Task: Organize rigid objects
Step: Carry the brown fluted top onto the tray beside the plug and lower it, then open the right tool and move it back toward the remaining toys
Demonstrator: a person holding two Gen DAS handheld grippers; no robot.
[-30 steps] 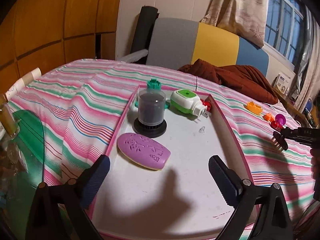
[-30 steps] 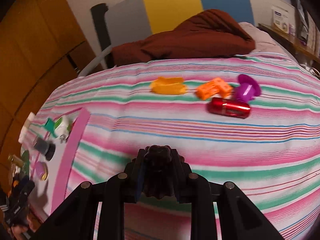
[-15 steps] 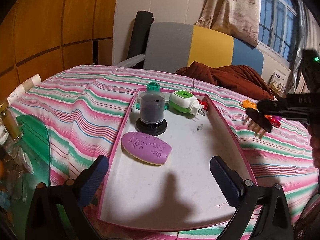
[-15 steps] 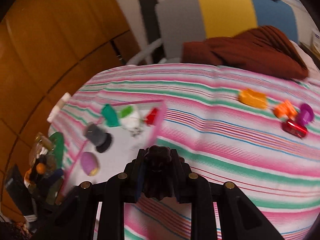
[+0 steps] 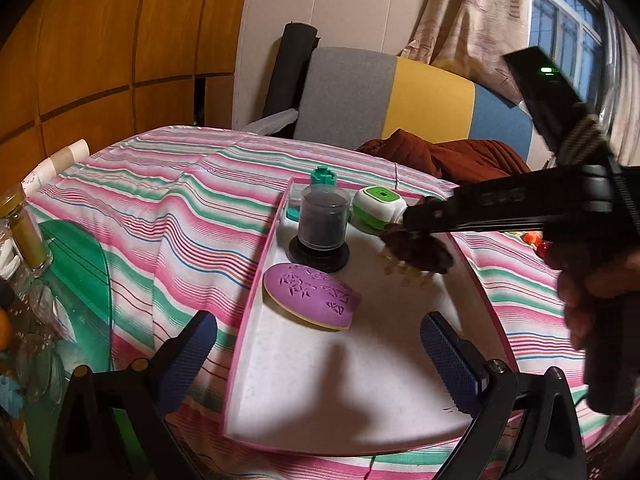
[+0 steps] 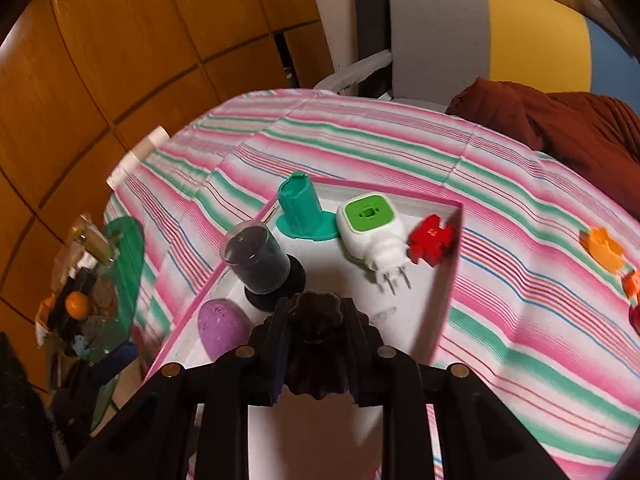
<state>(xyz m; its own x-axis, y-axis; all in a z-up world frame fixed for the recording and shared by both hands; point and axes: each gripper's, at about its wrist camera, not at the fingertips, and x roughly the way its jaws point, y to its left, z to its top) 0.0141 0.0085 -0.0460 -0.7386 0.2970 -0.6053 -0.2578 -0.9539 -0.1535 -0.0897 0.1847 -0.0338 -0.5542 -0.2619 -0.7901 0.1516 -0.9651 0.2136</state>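
A pink-rimmed white tray [image 5: 256, 312] [image 6: 448, 280] lies on the striped cloth. In it are a purple oval piece [image 5: 310, 294] [image 6: 220, 326], a dark clear-capped cylinder [image 5: 322, 228] [image 6: 258, 264], a teal stand [image 6: 300, 210], a white-green plug-in device [image 5: 378, 208] [image 6: 370, 228] and a red block [image 6: 432, 240]. My right gripper [image 6: 316, 340] [image 5: 416, 240] is shut on a dark brown comb-like piece [image 5: 416, 250] [image 6: 316, 344] and holds it above the tray's middle. My left gripper [image 5: 320, 350] is open and empty at the tray's near end.
Orange pieces [image 6: 604, 248] and a red one [image 6: 634, 316] lie on the cloth right of the tray. A green glass shelf with jars [image 5: 28, 240] [image 6: 96, 280] stands left. A chair with brown cloth [image 6: 560, 120] is behind.
My right gripper has swung left from the loose pieces on the cloth to above the tray, still holding the brown piece. The left gripper has stayed at the tray's near end.
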